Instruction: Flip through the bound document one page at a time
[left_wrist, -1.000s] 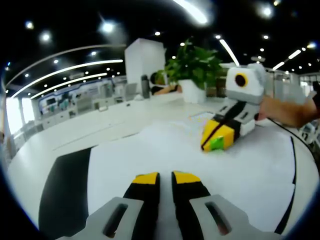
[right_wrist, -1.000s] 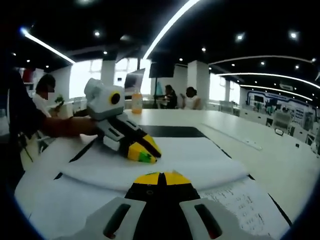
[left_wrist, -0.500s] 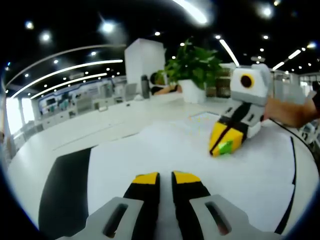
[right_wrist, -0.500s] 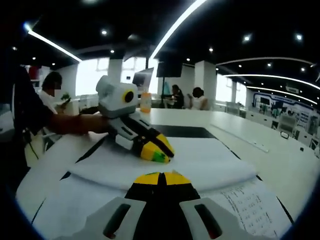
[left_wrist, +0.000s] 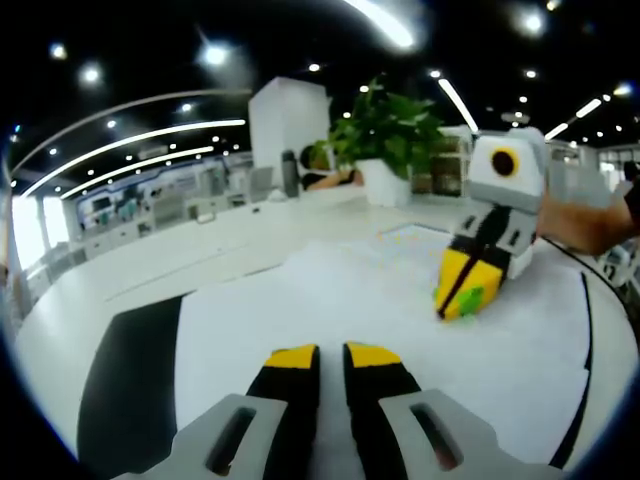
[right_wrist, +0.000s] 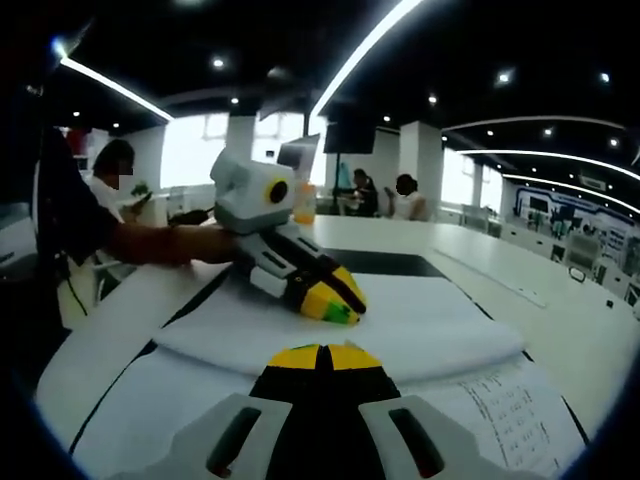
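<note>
The bound document (left_wrist: 330, 300) lies open on the table, white pages up. My left gripper (left_wrist: 331, 356) rests low over a blank page, its yellow tips a narrow slit apart with nothing between them. It also enters the right gripper view, as the left gripper (right_wrist: 335, 303) lying on top of a humped page (right_wrist: 420, 335). My right gripper (right_wrist: 318, 357) is shut at the near edge of that raised page, which bulges up just beyond its tips. A printed page (right_wrist: 500, 410) lies flat under it. Held by a hand (left_wrist: 585, 222), the right gripper (left_wrist: 466, 292) touches the paper.
A black mat (left_wrist: 130, 380) lies under the document on the white table (left_wrist: 200, 255). A potted plant (left_wrist: 390, 135) stands at the far edge. A seated person (right_wrist: 100, 215) is at the left, and others sit farther back (right_wrist: 385, 195).
In the left gripper view the right gripper has slid to the right across the paper. The right gripper view has shifted, so the left gripper now sits farther right and closer. My left gripper stayed put.
</note>
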